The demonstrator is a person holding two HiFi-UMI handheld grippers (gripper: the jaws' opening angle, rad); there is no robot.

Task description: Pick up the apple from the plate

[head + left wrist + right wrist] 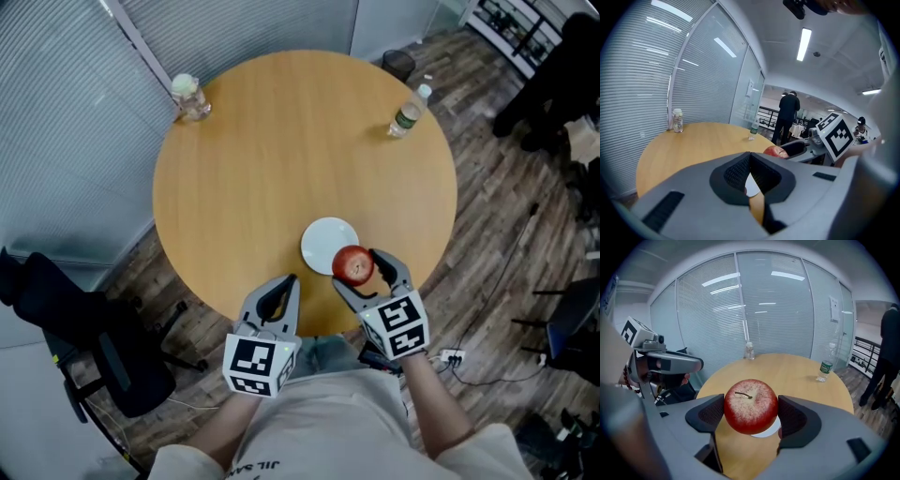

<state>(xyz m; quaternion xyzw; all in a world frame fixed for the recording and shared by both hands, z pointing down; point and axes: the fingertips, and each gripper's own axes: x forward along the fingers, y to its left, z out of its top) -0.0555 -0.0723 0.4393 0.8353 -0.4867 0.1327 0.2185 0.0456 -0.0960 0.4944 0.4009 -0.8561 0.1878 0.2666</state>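
Note:
A red apple (353, 265) is held between the jaws of my right gripper (360, 268), lifted above the near edge of the small white plate (324, 242). In the right gripper view the apple (750, 406) fills the gap between both jaws, stem up, with the plate (769, 431) showing beneath it. My left gripper (280, 293) hovers over the table's front edge, left of the plate, its jaws closed together with nothing in them. In the left gripper view the left gripper (751, 174) is shut, and the apple (774, 152) shows beyond it at the right.
The round wooden table (272, 159) carries a glass jar (189, 96) at the far left and a water bottle (409, 112) at the far right. A black office chair (89, 337) stands at the left. A person stands in the background (787, 115).

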